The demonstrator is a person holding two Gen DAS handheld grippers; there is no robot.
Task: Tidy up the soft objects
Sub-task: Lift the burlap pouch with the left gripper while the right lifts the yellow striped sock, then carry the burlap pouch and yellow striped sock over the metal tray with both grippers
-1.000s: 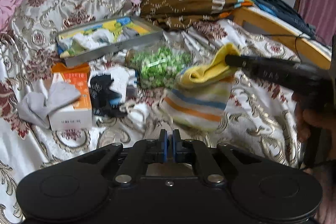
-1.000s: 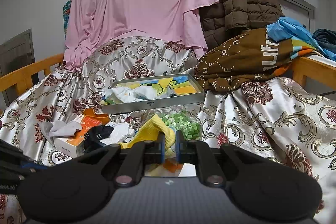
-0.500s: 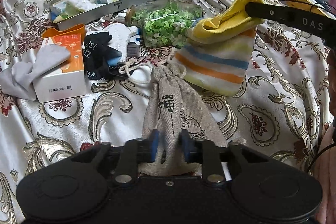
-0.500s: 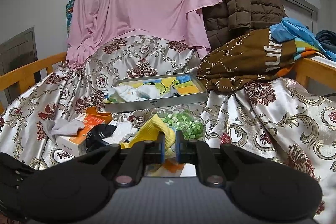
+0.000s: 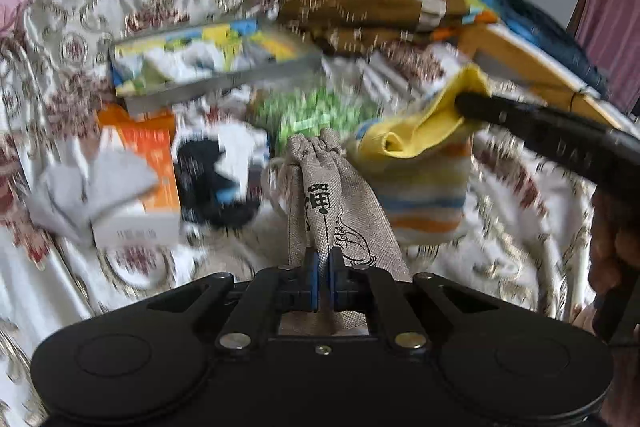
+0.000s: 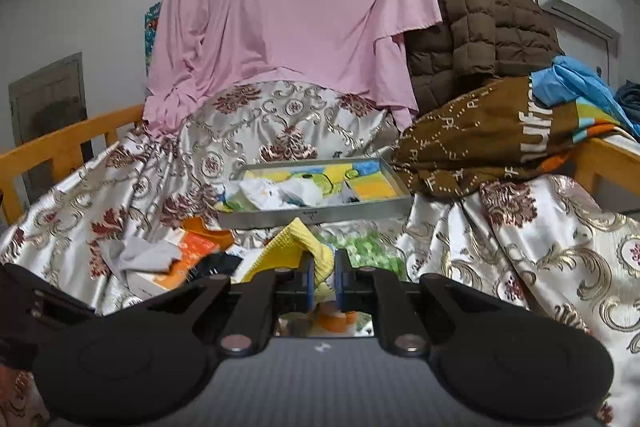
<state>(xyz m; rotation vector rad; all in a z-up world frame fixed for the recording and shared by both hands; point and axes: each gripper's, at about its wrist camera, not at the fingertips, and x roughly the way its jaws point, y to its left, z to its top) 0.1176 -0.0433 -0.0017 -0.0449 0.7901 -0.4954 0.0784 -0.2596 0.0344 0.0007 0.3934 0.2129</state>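
Once my left gripper (image 5: 324, 269) had dropped toward the linen drawstring pouch (image 5: 332, 203), its jaws opened around the bottom edge and then closed again; they were clamped on that edge, and the pouch stood up off the patterned bedspread (image 5: 512, 227) with its tied neck pointing away from me. A second before, that gripper was closed on nothing and the pouch wasn't in its view at all. The left view was smeared with motion blur, so I couldn't tell how much fabric the pads had.

My right gripper (image 6: 322, 277) hadn't changed: jaws pinched on the yellow cuff of the striped sock (image 5: 424, 187), which hung open-mouthed just beside the pouch, on its right in the left view.

Metal tray (image 6: 320, 215) with sorted socks sat further back, well apart from both. Jar of green bits (image 5: 316, 111), orange box (image 5: 152, 163), grey sock (image 5: 92, 183) and black sock (image 5: 208, 171) were untouched on the bed.

My read: both hands now carried a soft item, so neither was free. Next step would likely be moving pouch or sock to the tray. Risk: thin grip, pouch could slip.
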